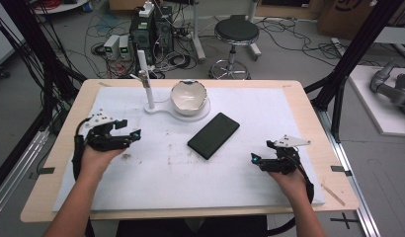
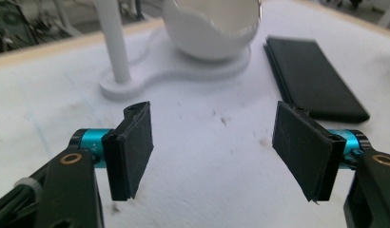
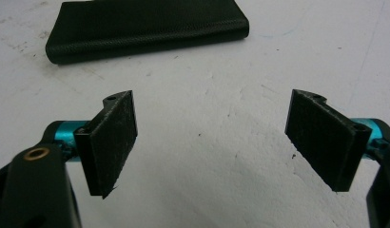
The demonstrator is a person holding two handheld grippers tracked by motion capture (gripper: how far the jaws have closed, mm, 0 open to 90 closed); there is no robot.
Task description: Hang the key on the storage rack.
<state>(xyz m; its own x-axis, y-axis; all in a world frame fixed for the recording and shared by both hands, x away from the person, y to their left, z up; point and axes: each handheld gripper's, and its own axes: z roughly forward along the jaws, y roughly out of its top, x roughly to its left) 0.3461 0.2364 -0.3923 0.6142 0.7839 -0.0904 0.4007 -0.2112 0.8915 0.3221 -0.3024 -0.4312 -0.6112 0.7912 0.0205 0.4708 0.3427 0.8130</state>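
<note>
A flat black case (image 1: 213, 135) lies at an angle in the middle of the white mat (image 1: 190, 177). Behind it a white egg-shaped bowl (image 1: 188, 97) sits on a white base with an upright post (image 1: 145, 79). My left gripper (image 1: 134, 134) rests at the mat's left, open and holding nothing, pointing toward the case (image 2: 311, 78) and bowl (image 2: 212, 28). My right gripper (image 1: 255, 159) sits at the right front, open with bare mat between its jaws, the case (image 3: 145, 26) lying just beyond it.
The wooden table's edge (image 1: 334, 163) frames the mat. Behind the table are a black stool (image 1: 236, 32), computer boxes (image 1: 151, 29) and loose cables on the floor. Black frame posts stand at both sides.
</note>
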